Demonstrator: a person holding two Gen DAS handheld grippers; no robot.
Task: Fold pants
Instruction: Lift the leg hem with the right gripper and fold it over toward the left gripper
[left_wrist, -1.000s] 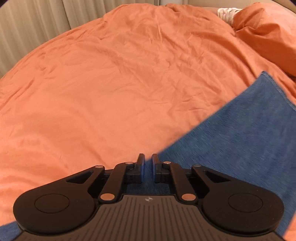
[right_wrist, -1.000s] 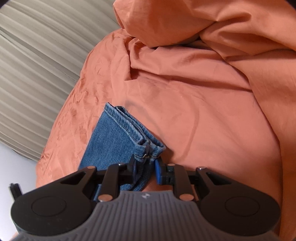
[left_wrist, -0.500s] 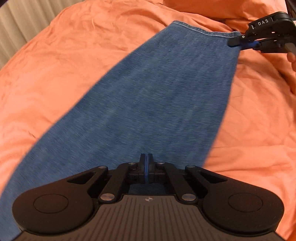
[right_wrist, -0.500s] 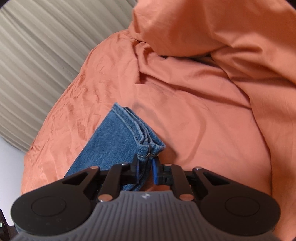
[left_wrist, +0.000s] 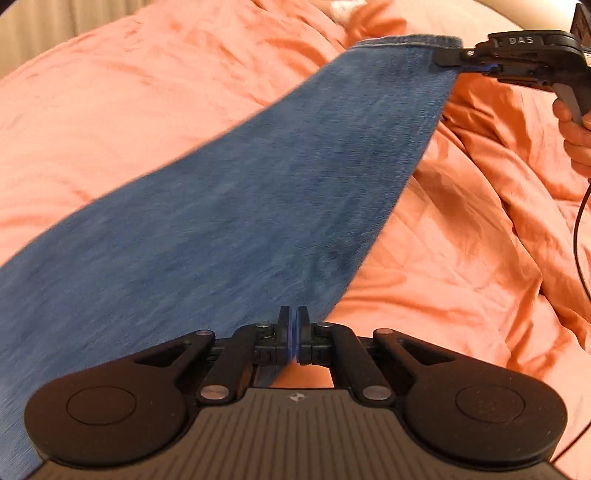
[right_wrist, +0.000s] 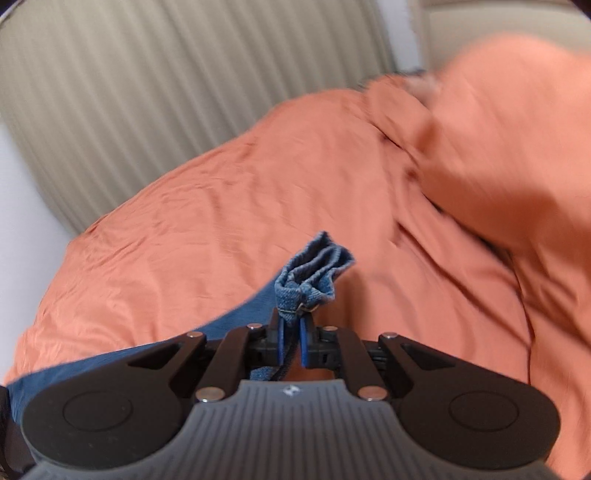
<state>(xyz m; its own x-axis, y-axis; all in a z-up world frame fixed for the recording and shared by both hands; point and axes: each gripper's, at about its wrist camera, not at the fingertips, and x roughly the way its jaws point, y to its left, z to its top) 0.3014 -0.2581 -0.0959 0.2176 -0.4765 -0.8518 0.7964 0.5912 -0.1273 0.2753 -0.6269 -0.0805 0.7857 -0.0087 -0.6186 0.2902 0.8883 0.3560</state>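
Blue denim pants (left_wrist: 258, 192) hang stretched above the orange bed between both grippers. My left gripper (left_wrist: 294, 314) is shut on the near side edge of the leg, and cloth shows under its jaws. At the upper right the right gripper (left_wrist: 456, 63) pinches the hem corner, with a person's hand (left_wrist: 576, 129) on its handle. In the right wrist view the bunched hem (right_wrist: 314, 269) sticks out past the right gripper (right_wrist: 291, 317). Its jaws are closing on the denim and the pads press on it. The leg trails off to the lower left.
An orange duvet (left_wrist: 461, 258) covers the bed, rumpled into folds on the right (right_wrist: 498, 166). Beige pleated curtains (right_wrist: 166, 92) hang behind the bed, with a pale wall strip (right_wrist: 22, 192) at the left. A black cable (left_wrist: 578, 236) hangs from the right gripper.
The left gripper shut on the pants' edge and swung toward the leg. The right gripper tightened on the hem, rolled and rose, lifting the hem off the bed.
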